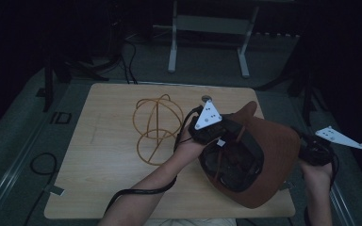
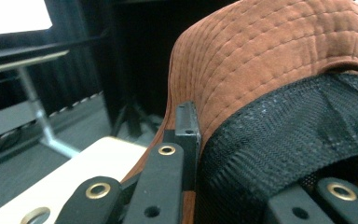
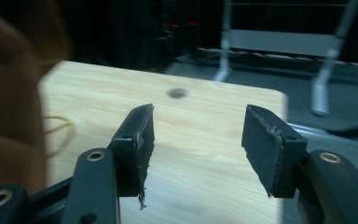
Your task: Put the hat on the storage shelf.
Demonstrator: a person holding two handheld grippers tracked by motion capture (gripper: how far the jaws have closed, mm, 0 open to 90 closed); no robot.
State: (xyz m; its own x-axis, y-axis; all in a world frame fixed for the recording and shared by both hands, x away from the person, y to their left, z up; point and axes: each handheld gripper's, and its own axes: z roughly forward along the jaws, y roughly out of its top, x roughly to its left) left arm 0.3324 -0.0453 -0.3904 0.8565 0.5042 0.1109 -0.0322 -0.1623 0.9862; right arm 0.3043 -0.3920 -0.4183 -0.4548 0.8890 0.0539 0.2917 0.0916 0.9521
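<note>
From the high view, a pale wooden bench [image 1: 113, 155] sits in a dim room, and at its right side, toward four o'clock from the centre, a large rust-brown hat [image 1: 275, 150] is held up with its dark mesh-lined opening turned toward the camera. The left gripper [image 1: 217, 134], with its grey plate on top, sits at the hat's brim at about ten o'clock of the opening, the person's left hand [image 1: 188, 148] behind it. The right gripper [image 1: 313, 150] is off the bench's right edge at three o'clock of the hat, just beside its crown. A wire frame of tan hoops [image 1: 155, 129] lies on the bench at nine o'clock of the hat, apart from it. In the left gripper view, the jaws are closed narrowly on the hat's brim: one black pad presses the brown stitched outer side, the other lies hidden against the black mesh lining [image 2: 289, 140]. In the right gripper view, the jaws stand wide apart with nothing between them, bare bench wood showing through the gap; the blurred brown hat fills the nine o'clock edge, and a loop of the wire frame shows just beside it.
</note>
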